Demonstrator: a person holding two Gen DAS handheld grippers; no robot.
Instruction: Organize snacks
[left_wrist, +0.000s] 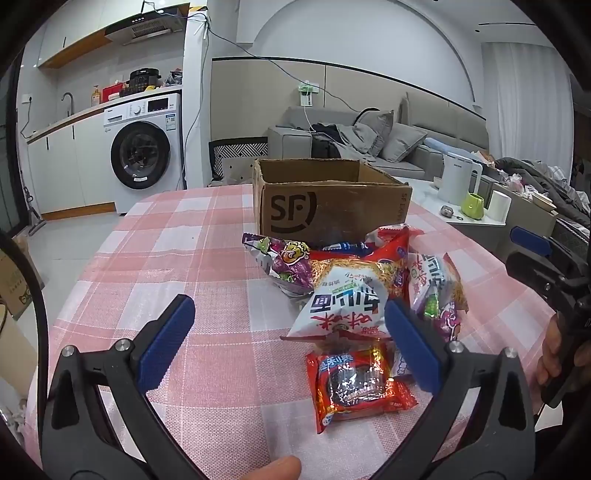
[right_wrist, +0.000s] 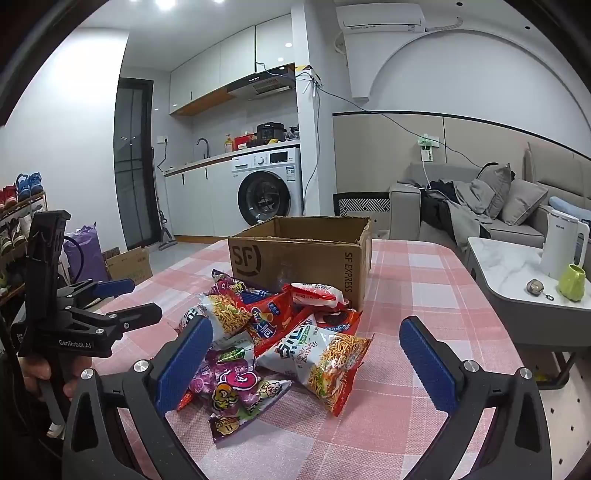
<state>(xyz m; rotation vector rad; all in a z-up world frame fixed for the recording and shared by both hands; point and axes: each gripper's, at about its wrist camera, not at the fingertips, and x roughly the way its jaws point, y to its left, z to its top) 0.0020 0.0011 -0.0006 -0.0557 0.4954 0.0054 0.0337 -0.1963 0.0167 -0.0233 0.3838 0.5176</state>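
Observation:
A pile of snack packets (left_wrist: 354, 291) lies on the pink checked tablecloth in front of an open cardboard SF box (left_wrist: 328, 206). My left gripper (left_wrist: 288, 328) is open and empty above the table, with a red cookie packet (left_wrist: 358, 387) and a white noodle-snack bag (left_wrist: 343, 310) between and beyond its fingers. My right gripper (right_wrist: 306, 354) is open and empty, hovering over the pile (right_wrist: 273, 339), near a purple candy bag (right_wrist: 236, 384) and a noodle-snack bag (right_wrist: 325, 362). The box (right_wrist: 299, 258) stands behind. The left gripper (right_wrist: 122, 299) shows at left in the right wrist view, the right gripper (left_wrist: 532, 242) at right in the left wrist view.
The tablecloth (left_wrist: 166, 266) covers a round-edged table. A side table (right_wrist: 517, 280) at the right holds a white kettle (right_wrist: 561, 243) and a green cup (right_wrist: 572, 282). A sofa, a washing machine (left_wrist: 144, 147), cardboard boxes and a shoe rack stand around.

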